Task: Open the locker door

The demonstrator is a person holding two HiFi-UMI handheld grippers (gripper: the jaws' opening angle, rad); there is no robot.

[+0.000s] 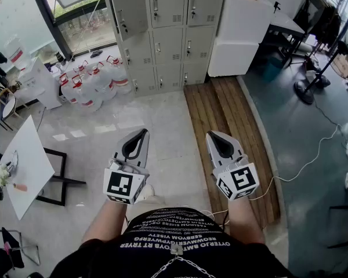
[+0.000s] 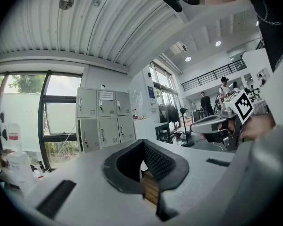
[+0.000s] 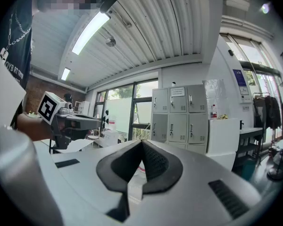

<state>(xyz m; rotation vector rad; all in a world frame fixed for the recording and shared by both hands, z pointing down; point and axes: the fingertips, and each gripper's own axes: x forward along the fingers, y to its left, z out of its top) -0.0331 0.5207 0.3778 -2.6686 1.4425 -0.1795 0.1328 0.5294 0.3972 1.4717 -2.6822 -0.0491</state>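
Observation:
A grey locker bank (image 1: 162, 33) stands against the far wall, several steps ahead of me. One door in its left column (image 1: 130, 10) hangs slightly ajar; the other doors are flush. The left gripper view shows the lockers (image 2: 106, 121) small and far off, and so does the right gripper view (image 3: 179, 119). My left gripper (image 1: 141, 132) and right gripper (image 1: 211, 135) are held side by side at waist height, pointing at the lockers. The left gripper (image 2: 142, 143) and the right gripper (image 3: 141, 142) are both shut, with nothing between their pads.
Several water jugs (image 1: 93, 83) stand left of the lockers, and a white cabinet (image 1: 240, 33) stands to their right. A wooden plank strip (image 1: 232, 132) runs along the floor on the right. A white table (image 1: 26, 161) is at the left. A fan stand (image 1: 307, 88) and a cable (image 1: 313, 155) are at the right.

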